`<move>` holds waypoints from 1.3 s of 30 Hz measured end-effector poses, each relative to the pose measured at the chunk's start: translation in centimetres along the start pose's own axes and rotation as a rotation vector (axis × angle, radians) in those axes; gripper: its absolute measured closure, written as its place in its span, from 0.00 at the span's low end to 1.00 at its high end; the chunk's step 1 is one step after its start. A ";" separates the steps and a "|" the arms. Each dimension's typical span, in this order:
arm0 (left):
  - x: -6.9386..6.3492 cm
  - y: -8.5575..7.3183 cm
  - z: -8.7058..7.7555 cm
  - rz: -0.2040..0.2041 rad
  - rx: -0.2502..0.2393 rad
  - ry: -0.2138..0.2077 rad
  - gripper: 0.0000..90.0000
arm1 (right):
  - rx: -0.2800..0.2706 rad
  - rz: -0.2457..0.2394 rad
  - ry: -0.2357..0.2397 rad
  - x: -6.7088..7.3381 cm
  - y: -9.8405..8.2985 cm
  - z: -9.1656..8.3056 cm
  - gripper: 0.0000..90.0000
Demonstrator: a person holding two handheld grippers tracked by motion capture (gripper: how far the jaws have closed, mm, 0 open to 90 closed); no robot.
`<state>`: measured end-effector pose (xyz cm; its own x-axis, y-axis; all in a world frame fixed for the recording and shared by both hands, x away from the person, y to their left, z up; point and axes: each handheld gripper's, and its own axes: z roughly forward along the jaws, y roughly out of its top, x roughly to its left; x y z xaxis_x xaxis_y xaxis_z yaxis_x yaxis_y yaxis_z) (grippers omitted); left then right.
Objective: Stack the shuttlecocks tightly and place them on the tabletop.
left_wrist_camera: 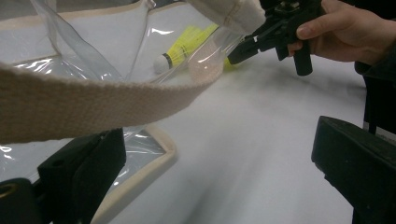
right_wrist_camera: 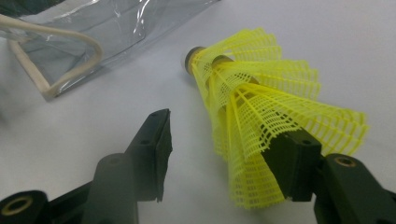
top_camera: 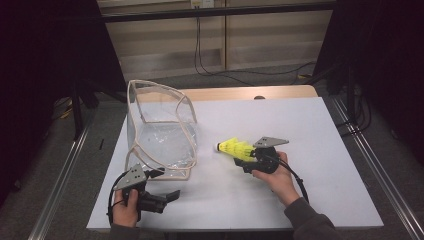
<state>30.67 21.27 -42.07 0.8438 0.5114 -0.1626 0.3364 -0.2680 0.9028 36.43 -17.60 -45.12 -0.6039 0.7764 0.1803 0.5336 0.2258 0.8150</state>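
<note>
Clear plastic bag (top_camera: 160, 135) holds nothing; both claws open, yellow shuttlecocks (top_camera: 235, 148) outside.

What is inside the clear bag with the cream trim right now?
Nothing can be seen inside the clear bag: through its walls only white table shows. The yellow shuttlecocks lie outside it, at the right gripper. The bag's crinkled, glaring plastic could hide something small.

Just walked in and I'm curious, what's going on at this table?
A person works with a gripper in each hand. The right gripper has its jaws apart around the skirt of a yellow shuttlecock lying on the white table; one jaw touches the skirt, nothing pinched. The left gripper sits open beside a clear bag with cream straps, near its corner.
</note>
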 end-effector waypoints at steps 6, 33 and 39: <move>0.0 0.0 0.1 -0.002 0.000 -0.001 0.03 | -0.002 0.014 -0.018 -0.2 0.1 0.2 0.43; 0.1 0.0 0.1 -0.002 -0.002 -0.006 0.03 | 0.004 0.032 -0.074 0.5 1.0 1.2 0.29; 0.1 0.0 0.1 -0.002 -0.005 -0.001 0.03 | -0.005 0.043 -0.082 0.6 1.0 1.5 0.34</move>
<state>30.76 21.25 -42.08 0.8437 0.5109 -0.1647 0.3359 -0.2632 0.9044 37.51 -16.02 -45.01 -0.5299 0.8309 0.1701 0.5550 0.1881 0.8103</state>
